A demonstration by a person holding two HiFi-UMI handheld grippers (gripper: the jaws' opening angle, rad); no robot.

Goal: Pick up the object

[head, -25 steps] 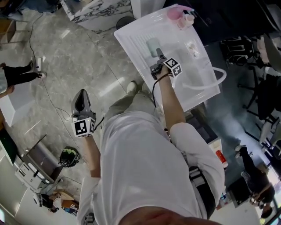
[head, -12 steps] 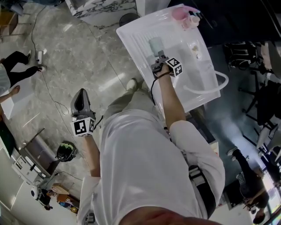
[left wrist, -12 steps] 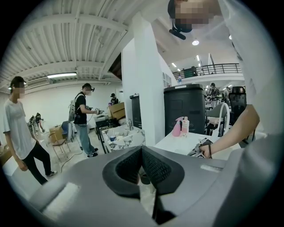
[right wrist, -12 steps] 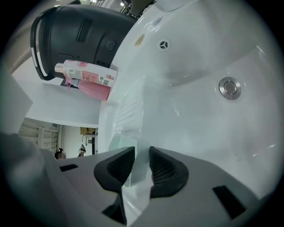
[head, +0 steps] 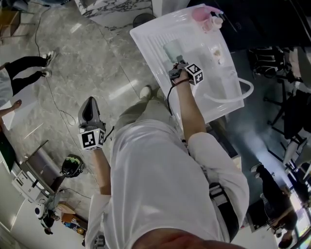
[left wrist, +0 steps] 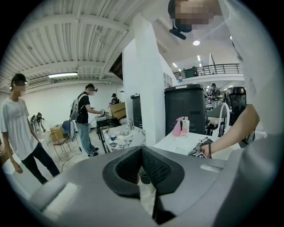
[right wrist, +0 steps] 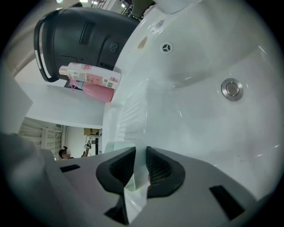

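A pale green translucent cup [head: 171,49] stands on the ribbed drainboard of the white sink [head: 151,30]. My right gripper [head: 176,62] reaches to its near side. In the right gripper view the cup's thin wall [right wrist: 135,190] runs between the two dark pads. The right gripper [right wrist: 141,166] is closing, and its pads press that wall from both sides. My left gripper [head: 89,103] hangs low at the left over the stone floor, far from the sink. The left gripper [left wrist: 141,166] is shut, its pads meeting with nothing between them.
A pink spray bottle [head: 199,14] and a white bottle [head: 215,21] stand at the sink's far corner, in front of a black bin [right wrist: 84,35]. A white hose [head: 233,95] curves over the basin, which has a drain [right wrist: 231,88]. A bystander [head: 24,68], cables and a helmet [head: 73,166] are on the floor at the left.
My right gripper has stayed at the cup's near side with hardly any shift. The bystander at the left has stepped along the floor. My left gripper has not moved.
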